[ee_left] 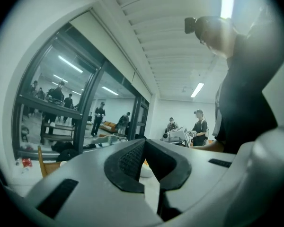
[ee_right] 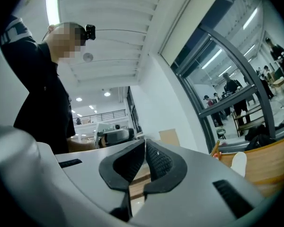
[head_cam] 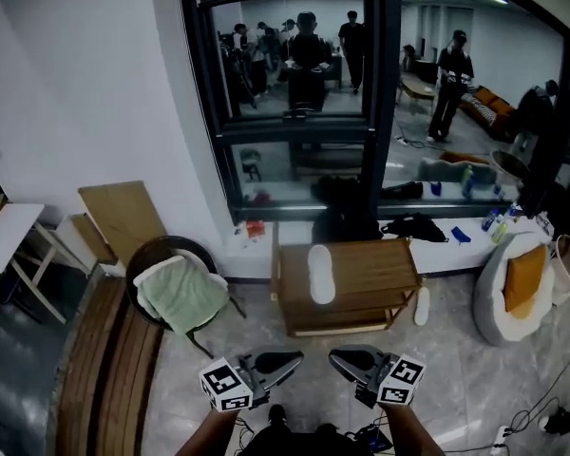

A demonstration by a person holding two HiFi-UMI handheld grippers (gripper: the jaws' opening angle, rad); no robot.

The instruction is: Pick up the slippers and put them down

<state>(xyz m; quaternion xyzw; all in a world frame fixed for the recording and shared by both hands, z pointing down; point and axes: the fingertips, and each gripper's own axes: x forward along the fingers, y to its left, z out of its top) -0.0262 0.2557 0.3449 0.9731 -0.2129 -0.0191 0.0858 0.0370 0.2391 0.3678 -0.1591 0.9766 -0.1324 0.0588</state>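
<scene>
One white slipper [head_cam: 320, 274] lies on top of a low wooden rack [head_cam: 380, 272] by the window. A second white slipper [head_cam: 422, 306] stands on the floor against the rack's right end. Both grippers are low in the head view, well short of the rack, with their tips turned towards each other. My left gripper [head_cam: 296, 358] [ee_left: 144, 142] has its pads together with nothing in them. My right gripper [head_cam: 333, 355] [ee_right: 145, 141] is also shut and empty. In the right gripper view, the slipper [ee_right: 238, 163] on the rack [ee_right: 270, 162] shows off to the right.
A round chair with a green towel [head_cam: 180, 293] stands left of the rack, and a wooden bench [head_cam: 114, 369] runs along the left. A white beanbag with an orange cushion [head_cam: 518, 288] sits at the right. Cables [head_cam: 527, 416] lie on the floor. Several people stand beyond the glass.
</scene>
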